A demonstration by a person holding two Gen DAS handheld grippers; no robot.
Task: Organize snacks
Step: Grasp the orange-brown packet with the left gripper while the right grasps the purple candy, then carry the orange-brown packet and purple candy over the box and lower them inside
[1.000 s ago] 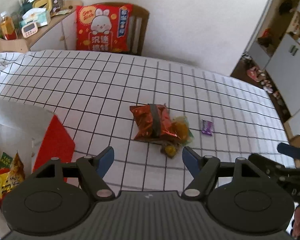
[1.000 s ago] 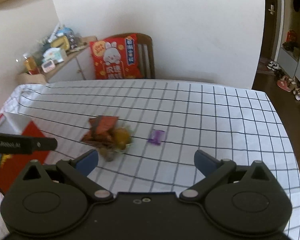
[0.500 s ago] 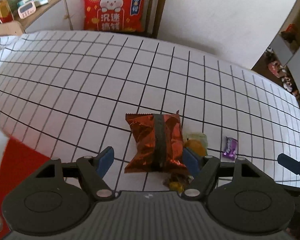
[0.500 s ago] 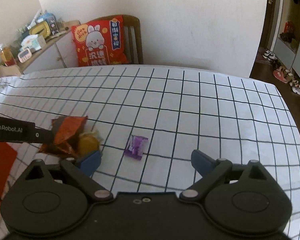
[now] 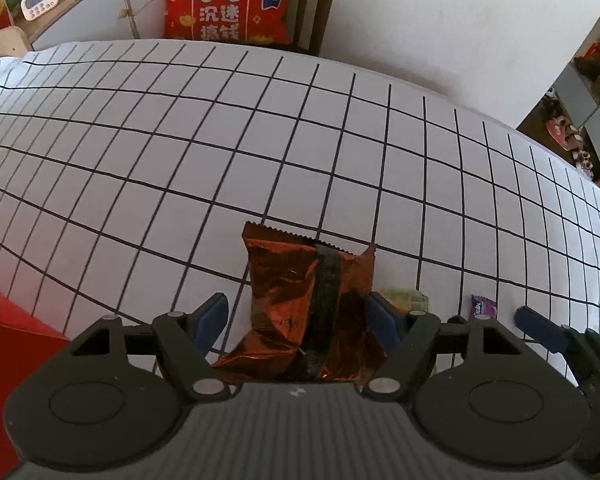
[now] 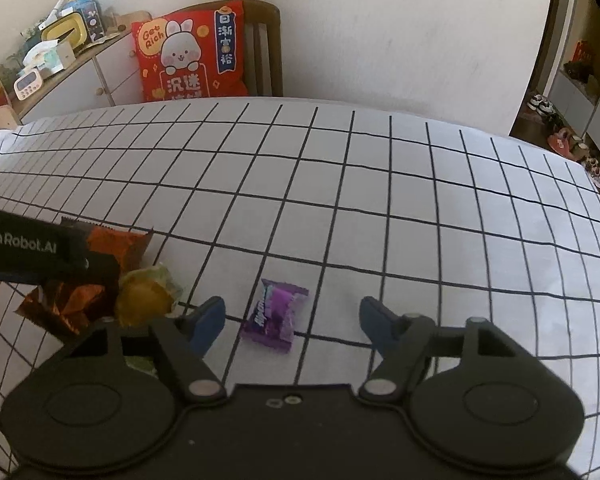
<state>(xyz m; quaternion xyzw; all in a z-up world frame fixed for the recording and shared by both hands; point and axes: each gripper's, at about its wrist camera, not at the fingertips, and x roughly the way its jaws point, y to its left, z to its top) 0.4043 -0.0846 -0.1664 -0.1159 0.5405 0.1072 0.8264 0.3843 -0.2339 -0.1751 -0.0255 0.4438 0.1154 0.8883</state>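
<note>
Two snacks are bracketed for pickup on the grid tablecloth [image 6: 380, 184]: the purple candy [image 6: 275, 315] between the right gripper [image 6: 288, 320], whose jaws are closing, not yet touching; the orange foil packet [image 5: 312, 304] between the left gripper's [image 5: 300, 316] spread, unclamped jaws. Both were farther off a second ago.

Three snacks [image 6: 275, 316], two tongs [image 6: 288, 322]

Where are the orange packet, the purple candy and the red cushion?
orange packet [image 5: 300, 304], left wrist view, wrapper middle.
purple candy [image 6: 275, 316], right wrist view, wrapper middle.
red cushion [image 6: 188, 56], right wrist view, rabbit print.
</note>
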